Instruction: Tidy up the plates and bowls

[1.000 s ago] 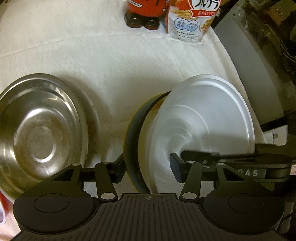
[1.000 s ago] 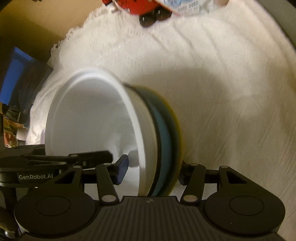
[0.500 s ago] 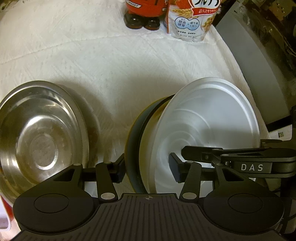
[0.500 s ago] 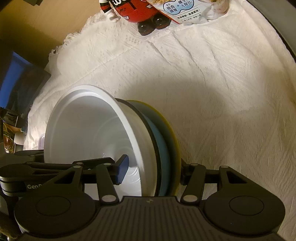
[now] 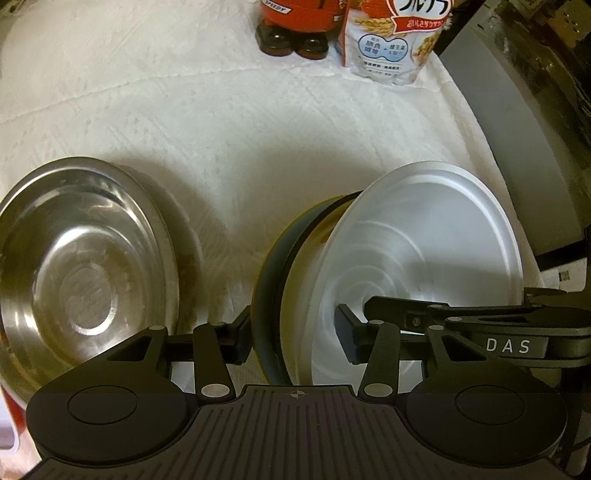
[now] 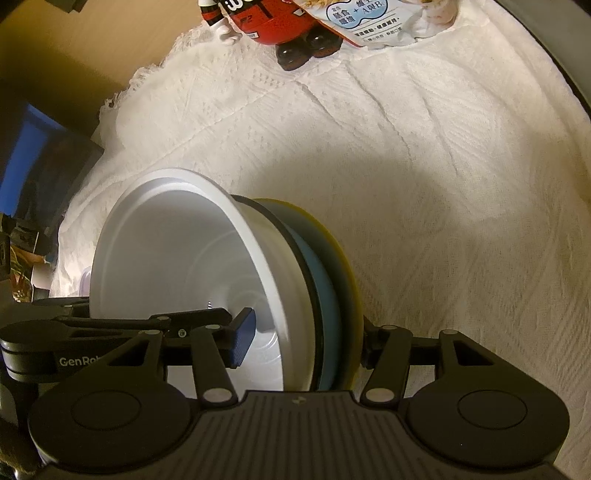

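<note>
A stack of dishes, with a white bowl (image 5: 424,251) nested on a blue plate (image 6: 327,295) and a yellow plate (image 6: 347,280), is held on edge above the white cloth. My left gripper (image 5: 295,332) is shut on the stack's rim from one side. My right gripper (image 6: 306,339) is shut on the rim from the other side. Each gripper's fingers show in the other's view, inside the white bowl (image 6: 177,266). A steel bowl (image 5: 81,280) lies tilted to the left of the stack.
A red bottle (image 5: 295,22) and a cereal bag (image 5: 395,40) stand at the far edge of the cloth-covered table (image 5: 184,122). A grey surface (image 5: 517,147) borders the table on the right. Dark clutter (image 6: 33,177) lies past the table's left edge.
The held stack and both grippers have shifted slightly; the far bottle and bag sit lower in the views. The grip on the stack is unchanged.
</note>
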